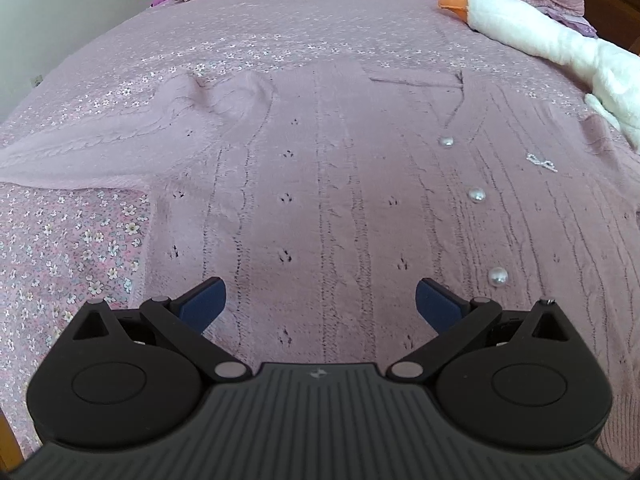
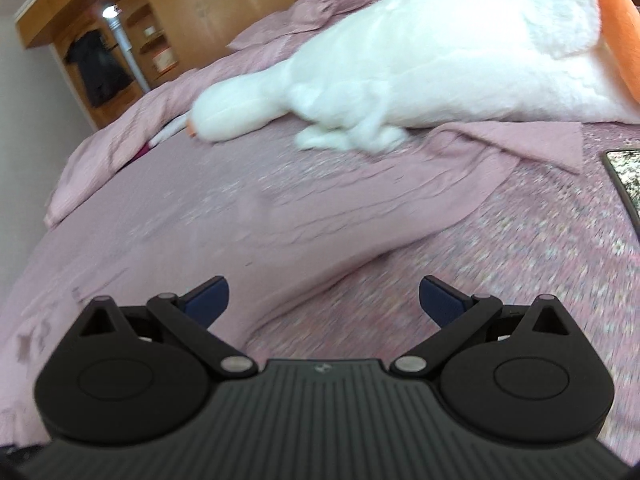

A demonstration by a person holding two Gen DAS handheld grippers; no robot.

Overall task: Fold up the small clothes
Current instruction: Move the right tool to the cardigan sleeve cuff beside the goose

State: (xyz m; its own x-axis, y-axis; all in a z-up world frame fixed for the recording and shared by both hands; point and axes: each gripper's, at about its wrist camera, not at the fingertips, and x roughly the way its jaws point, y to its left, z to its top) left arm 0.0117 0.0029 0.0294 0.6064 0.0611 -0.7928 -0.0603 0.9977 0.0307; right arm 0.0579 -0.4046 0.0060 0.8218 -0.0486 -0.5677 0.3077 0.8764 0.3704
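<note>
Both the left gripper point(image 1: 321, 300) and the right gripper point(image 2: 323, 298) hover released over the pink knit cardigan point(image 1: 340, 200); a plush goose point(image 1: 560, 40) lies at two o'clock.

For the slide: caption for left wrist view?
Open left claw above a pink knit cardigan spread flat on the bed.

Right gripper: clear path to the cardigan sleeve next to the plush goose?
Probably yes. The right gripper is open and empty, and the sleeve lies flat ahead of it with only bedspread between. The plush goose rests over the sleeve's far end, which may drag when lifted.
</note>
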